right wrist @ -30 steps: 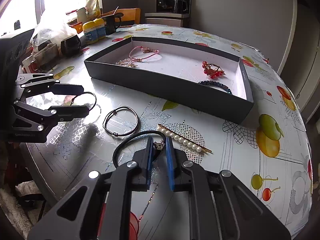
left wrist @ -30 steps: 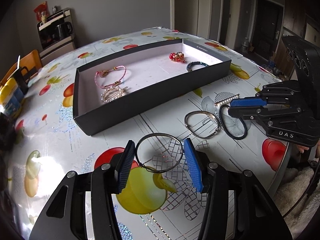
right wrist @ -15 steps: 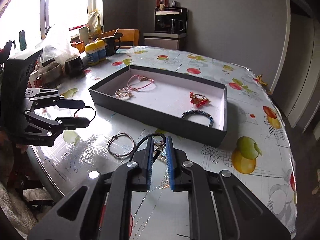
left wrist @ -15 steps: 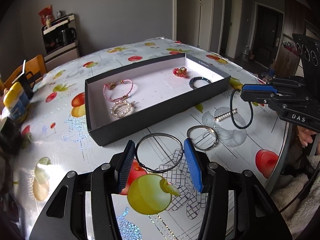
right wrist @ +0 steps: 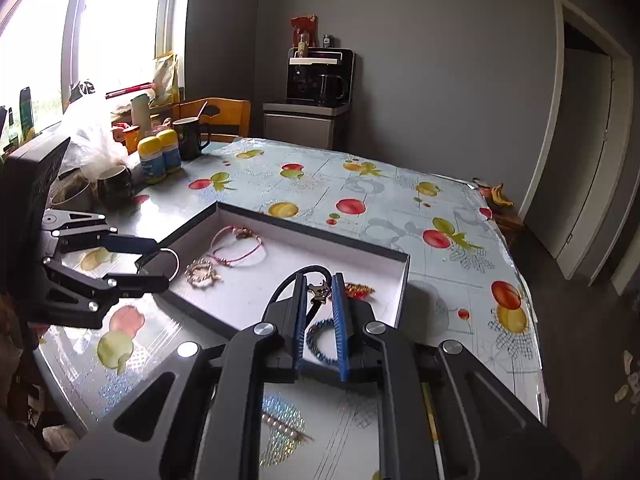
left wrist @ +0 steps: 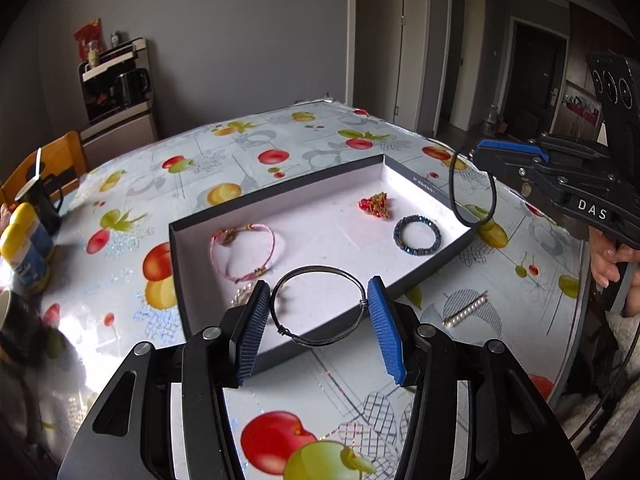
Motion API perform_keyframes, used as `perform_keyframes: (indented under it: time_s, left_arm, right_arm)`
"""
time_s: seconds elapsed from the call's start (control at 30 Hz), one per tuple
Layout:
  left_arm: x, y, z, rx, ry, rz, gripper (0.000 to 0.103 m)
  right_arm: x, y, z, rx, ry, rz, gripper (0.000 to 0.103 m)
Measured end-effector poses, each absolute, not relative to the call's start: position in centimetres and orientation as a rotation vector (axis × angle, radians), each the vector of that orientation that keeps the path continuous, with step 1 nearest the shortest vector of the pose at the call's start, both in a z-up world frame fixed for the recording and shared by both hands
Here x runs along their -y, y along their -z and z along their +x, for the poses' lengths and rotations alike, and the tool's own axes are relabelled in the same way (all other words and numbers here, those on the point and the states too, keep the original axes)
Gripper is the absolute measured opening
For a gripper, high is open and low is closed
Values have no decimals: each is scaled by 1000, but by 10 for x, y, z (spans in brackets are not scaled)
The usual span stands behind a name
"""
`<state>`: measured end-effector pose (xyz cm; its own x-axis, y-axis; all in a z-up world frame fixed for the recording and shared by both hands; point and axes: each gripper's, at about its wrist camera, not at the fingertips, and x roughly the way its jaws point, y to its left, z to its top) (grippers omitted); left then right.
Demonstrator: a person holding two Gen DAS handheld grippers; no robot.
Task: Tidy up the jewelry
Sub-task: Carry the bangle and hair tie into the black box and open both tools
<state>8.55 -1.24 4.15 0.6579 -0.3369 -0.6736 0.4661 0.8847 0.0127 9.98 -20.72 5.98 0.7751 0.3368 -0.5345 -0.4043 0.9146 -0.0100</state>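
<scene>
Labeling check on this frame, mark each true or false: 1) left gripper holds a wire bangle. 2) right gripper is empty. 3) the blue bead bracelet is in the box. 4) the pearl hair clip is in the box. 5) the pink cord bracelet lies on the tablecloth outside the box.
1) True. The left gripper is closed on the wire bangle, held across its pads.
2) False. The right gripper is shut on a black hair tie, which hangs from it.
3) True. The blue bead bracelet lies inside the box.
4) False. The pearl hair clip lies on the tablecloth, outside the box.
5) False. The pink cord bracelet is inside the box.
</scene>
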Motion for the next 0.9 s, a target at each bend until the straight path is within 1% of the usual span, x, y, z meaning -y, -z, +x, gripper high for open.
perform_keyframes:
  time_s: [0.3,0.47,0.57,0.73,0.9]
  left_arm:
    - [43,-22,128,-783,467,185,53]
    - [47,-4,141,-825,467,156,53]
    - [45,3,147,-840,453,120,53]
    - [47,8,152,-852,436,122,53]
    - [48,14,154,-870,433,127,53]
  right_arm:
    - [200,-50,166,-569,-369,-71,12]
    - [183,-28,196,-643,-369,-58,12]
    - [177,-13,212,-705,-361,-4,12]
    - [169,4,224,-771,-325,16,12]
    - [165,8,227,-787,-299,2,12]
